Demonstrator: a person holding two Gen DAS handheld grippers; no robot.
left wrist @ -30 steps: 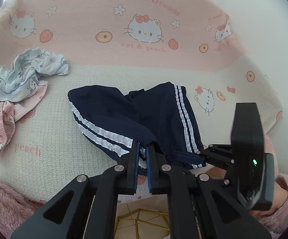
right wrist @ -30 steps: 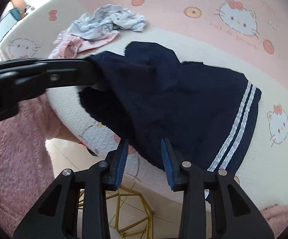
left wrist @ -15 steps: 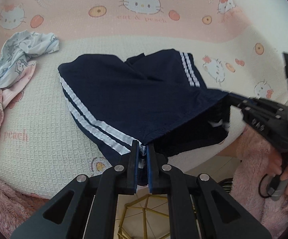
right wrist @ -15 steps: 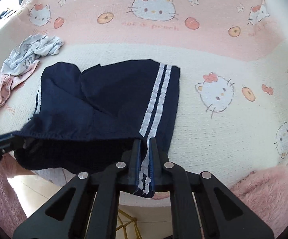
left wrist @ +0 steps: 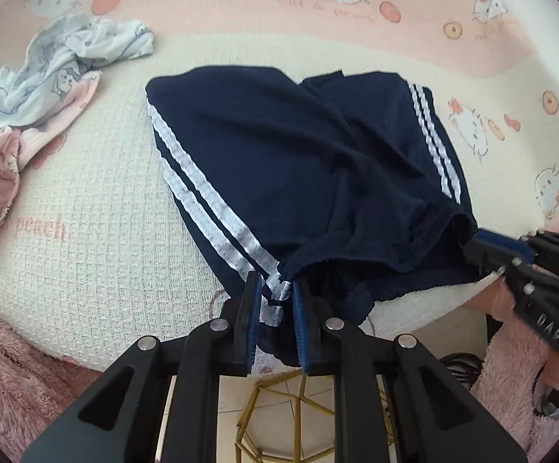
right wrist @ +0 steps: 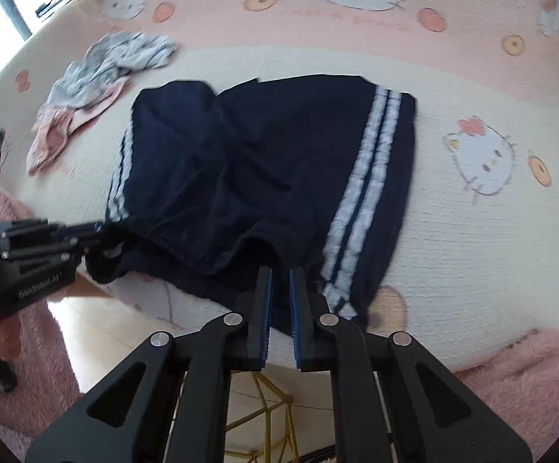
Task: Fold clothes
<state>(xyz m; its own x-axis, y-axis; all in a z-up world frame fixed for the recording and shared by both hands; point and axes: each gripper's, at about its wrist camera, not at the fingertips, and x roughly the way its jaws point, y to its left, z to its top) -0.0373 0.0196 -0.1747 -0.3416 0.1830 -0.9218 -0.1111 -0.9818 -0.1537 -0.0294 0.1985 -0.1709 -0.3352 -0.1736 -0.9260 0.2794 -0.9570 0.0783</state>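
Navy shorts with white side stripes (left wrist: 298, 162) lie flat on the Hello Kitty cloth, waistband at the near table edge. My left gripper (left wrist: 276, 297) points down at the striped left waistband corner. Its jaws are opening, and the stripe end sits loosely between the pads. In the right wrist view the shorts (right wrist: 260, 162) fill the middle and the left gripper (right wrist: 94, 231) reaches in from the left. My right gripper (right wrist: 280, 293) hangs over the waistband just left of the right stripe. Its jaws are opening, with navy hem in the narrow gap. The right gripper (left wrist: 480, 243) also shows at the waistband's right end.
A crumpled pale blue garment and a pink one (left wrist: 48, 77) lie at the far left of the cloth-covered table (left wrist: 86, 231). Fluffy pink sleeves (left wrist: 17, 366) flank both grippers. A gold wire frame (left wrist: 279, 416) stands on the floor below the near edge.
The waistband, held stretched between both shut grippers half a second ago, now sags onto the table edge. Both pairs of jaws have parted slightly. The left gripper has come lower.
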